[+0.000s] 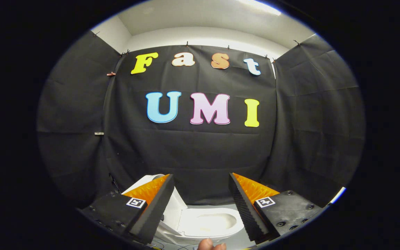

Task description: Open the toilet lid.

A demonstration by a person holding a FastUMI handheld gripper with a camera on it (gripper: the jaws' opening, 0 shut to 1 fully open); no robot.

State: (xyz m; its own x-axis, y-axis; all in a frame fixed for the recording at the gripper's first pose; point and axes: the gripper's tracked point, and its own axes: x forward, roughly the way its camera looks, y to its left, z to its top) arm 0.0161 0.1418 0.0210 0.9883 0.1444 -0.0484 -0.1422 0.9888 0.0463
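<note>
Fingertips of a person's hand [211, 245] poke in at the very bottom centre of the frame, just below the toilet's front rim. Above them, the tongs [200, 199] stand spread wide and released, holding nothing: the left finger [153, 208] slants in from the lower left and the right finger [247, 208] from the lower right, each with a dark ribbed pad, an orange back and a small square marker on its black base.

Between the two fingers, low in the middle of the frame, sits the white toilet [208, 222] with its bowl exposed and the seat ring facing up. Its toilet lid [177, 205] already stands raised, leaning back toward the lower left, with its upper edge partly hidden behind the left finger's tip. Neither finger touches the lid or the bowl.

Black cloth [307, 121] hangs behind and on both sides, filling the middle of the frame, with a pale ceiling [203, 21] across the top.
</note>
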